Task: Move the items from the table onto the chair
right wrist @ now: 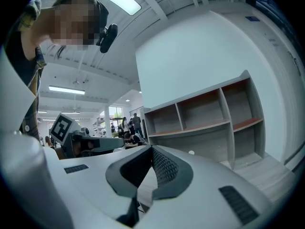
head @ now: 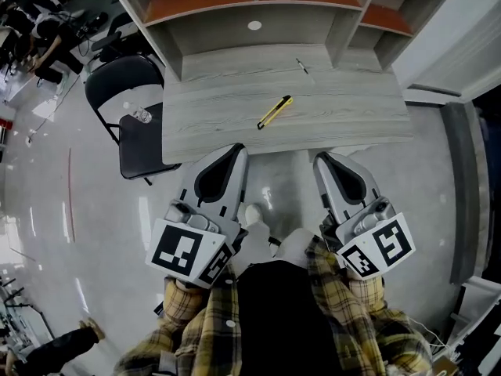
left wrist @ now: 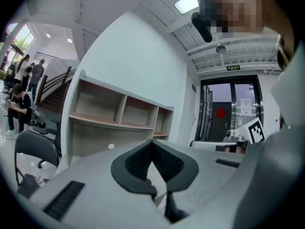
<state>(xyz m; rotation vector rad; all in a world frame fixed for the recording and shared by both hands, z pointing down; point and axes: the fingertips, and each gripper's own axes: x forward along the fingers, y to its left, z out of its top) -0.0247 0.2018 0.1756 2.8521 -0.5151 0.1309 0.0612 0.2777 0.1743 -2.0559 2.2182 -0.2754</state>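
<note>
Left gripper [head: 233, 150] and right gripper [head: 323, 160] both sit closed, empty, near the tabletop [head: 360, 108] edge: open one early, pinch the yellow knife [head: 275, 111] mid-tabletop across its body, then chair [head: 145, 146] at left.

1. Well ahead of the left gripper's [head: 237, 151] jaws and off to their left, the black folding metal chair [head: 133, 124] has the right side of its seat hidden under the grey wood-grain table [head: 352, 108].
2. The small clear object [head: 142, 116] on that seat is too small to name.
3. Far ahead of the right gripper's [head: 322, 158] jaws, a thin dark stick-like item [head: 302, 66] on the table is too small to identify.
4. Beyond it, the white round spot [head: 254, 25] cannot be made out.
5. The grey and reddish-brown open shelf unit [head: 258, 6] is cut off by the top edge.
6. In the left gripper view, the gripper's grey body hides the chair's [left wrist: 28, 147] lower part, left of the jaws.
7. Behind both pairs of jaws, the yellow plaid sleeves [head: 368, 319] run off the bottom edge.
</note>
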